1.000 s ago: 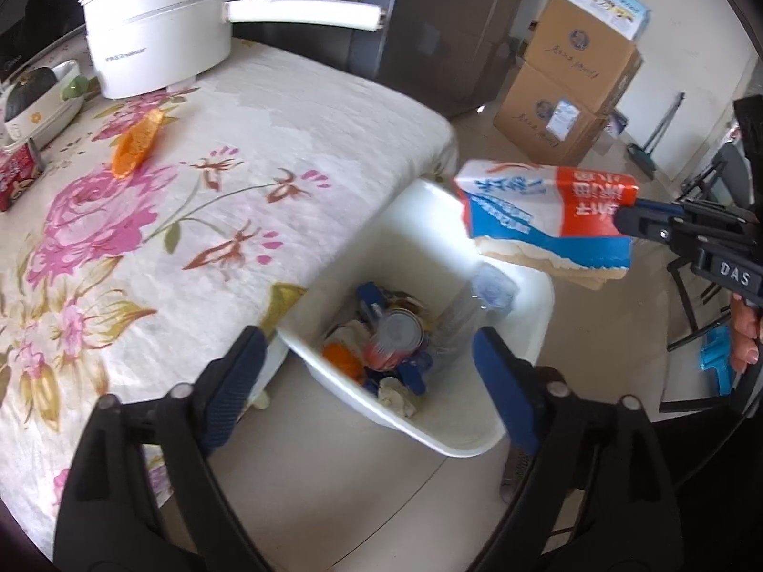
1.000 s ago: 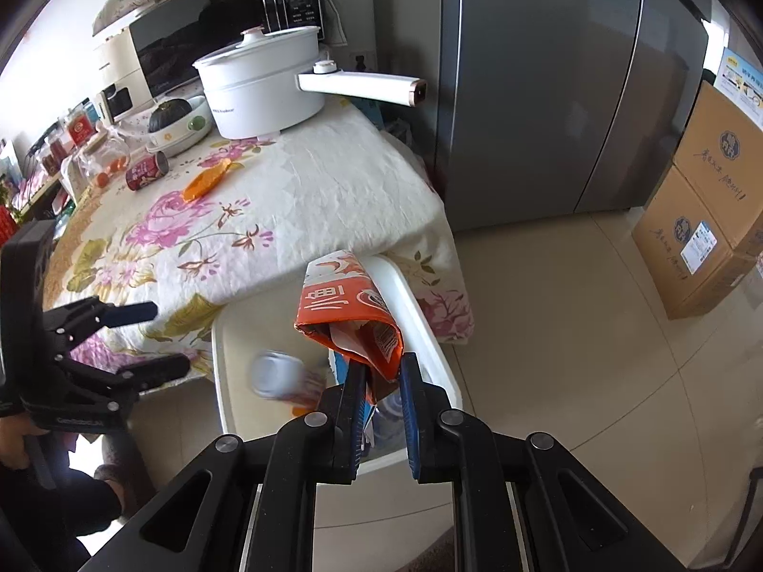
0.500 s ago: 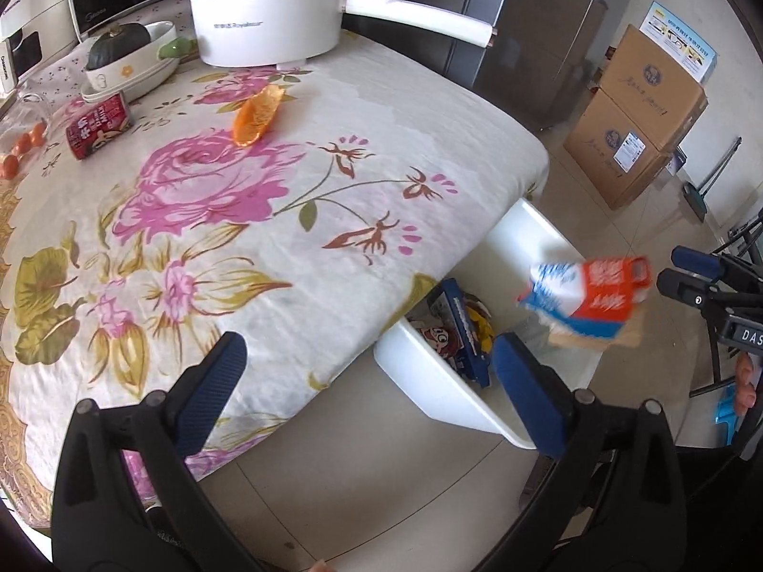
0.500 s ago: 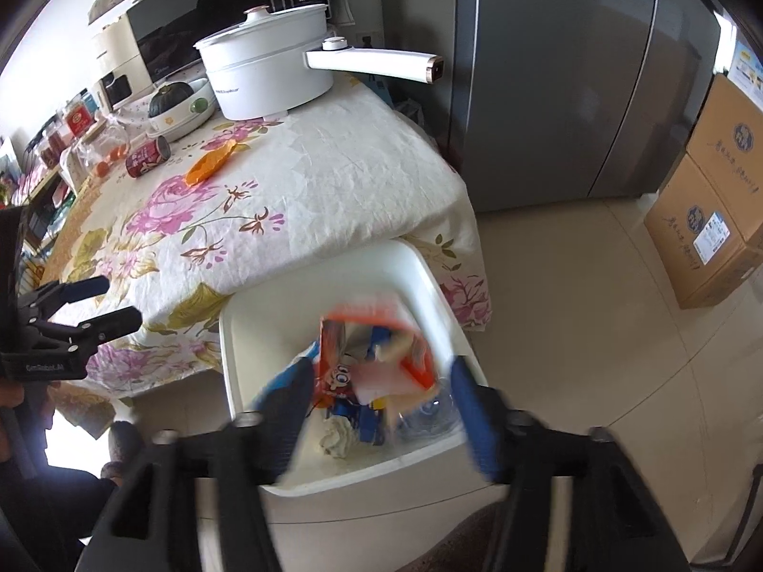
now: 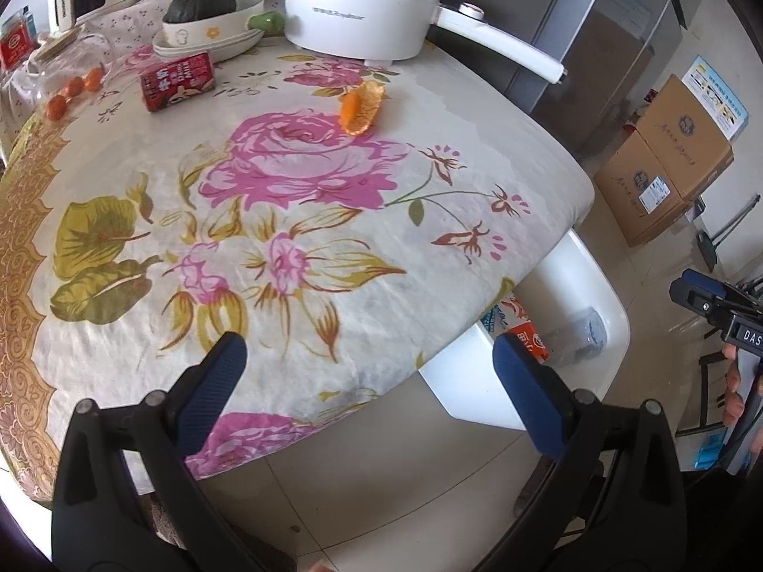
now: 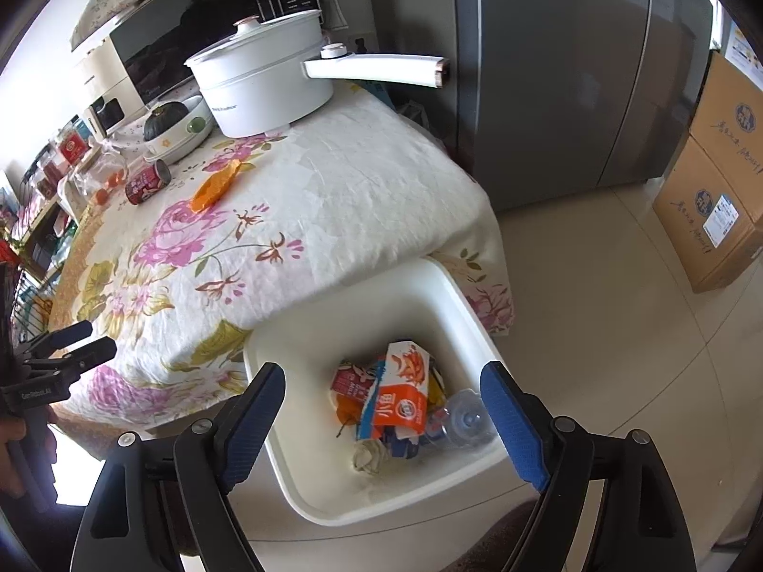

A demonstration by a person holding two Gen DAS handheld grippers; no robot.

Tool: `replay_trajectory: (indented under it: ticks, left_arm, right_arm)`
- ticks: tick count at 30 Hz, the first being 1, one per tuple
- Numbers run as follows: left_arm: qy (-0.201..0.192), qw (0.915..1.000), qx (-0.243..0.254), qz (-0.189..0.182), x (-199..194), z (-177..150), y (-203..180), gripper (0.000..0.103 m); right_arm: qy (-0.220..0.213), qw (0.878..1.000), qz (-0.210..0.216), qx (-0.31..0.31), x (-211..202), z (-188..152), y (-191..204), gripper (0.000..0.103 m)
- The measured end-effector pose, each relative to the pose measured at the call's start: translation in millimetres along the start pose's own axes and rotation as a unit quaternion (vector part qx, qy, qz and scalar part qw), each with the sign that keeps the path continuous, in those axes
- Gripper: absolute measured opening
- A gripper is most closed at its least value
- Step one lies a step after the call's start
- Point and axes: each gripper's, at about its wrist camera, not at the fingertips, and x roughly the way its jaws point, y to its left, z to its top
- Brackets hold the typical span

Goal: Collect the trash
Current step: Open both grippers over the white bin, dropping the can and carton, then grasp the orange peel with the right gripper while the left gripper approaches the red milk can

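Left wrist view: your left gripper (image 5: 367, 381) hangs wide and empty over the near edge of the counter with the floral cloth (image 5: 267, 200). The crumpled orange wrapper (image 5: 361, 106) lies well ahead of it on the cloth, the red drink can (image 5: 177, 80) further back left beside the white electric pot (image 5: 362, 9). The white plastic bin (image 5: 591, 286) is partly hidden under the counter edge.

Right wrist view: your right gripper (image 6: 388, 422), jaws just opened wide, holds nothing. The orange-and-white snack bag (image 6: 398, 393) lies in the bin directly beneath, atop other trash beside a clear plastic bottle (image 6: 460, 422). Only this view shows the bin's contents fully.
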Motion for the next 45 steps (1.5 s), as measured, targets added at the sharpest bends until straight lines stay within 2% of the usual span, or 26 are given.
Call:
replay_trajectory:
  ticks: [7,17,24,30,34,39,41,45]
  left_arm:
    - [-0.002,0.9987,-0.051,0.007,-9,-1,39,0.102]
    - [-0.017,0.9954,-0.091,0.026,-24,-7,91,0.102]
    - [-0.032,0.9921,-0.107,0.056,-30,-8,126,0.102]
    - [-0.044,0.9884,-0.124,0.076,-29,-4,152,0.102]
    - [-0.055,0.9859,-0.122,0.101,-21,11,166,0.102]
    - [-0.09,0.982,-0.12,0.114,-4,41,178,0.102]
    - [-0.106,0.9804,-0.117,0.118,7,54,179,0.102]
    - [-0.113,0.98,-0.12,0.112,36,82,174,0.102]
  right_arm:
    - [0.0,1.0,0.012,-0.016,8,14,37,0.087]
    - [-0.005,0.999,0.035,-0.025,28,36,97,0.088]
    - [0.001,0.999,0.05,-0.009,58,49,135,0.088]
    - [0.004,0.997,0.07,0.031,98,66,161,0.088]
    - [-0.004,0.997,0.068,0.043,129,80,178,0.088]
    - [-0.02,0.996,0.065,0.049,163,100,192,0.088]
    - [-0.027,0.996,0.066,0.055,176,109,196,0.088]
    - [-0.048,0.996,0.064,0.05,190,124,207,0.087]
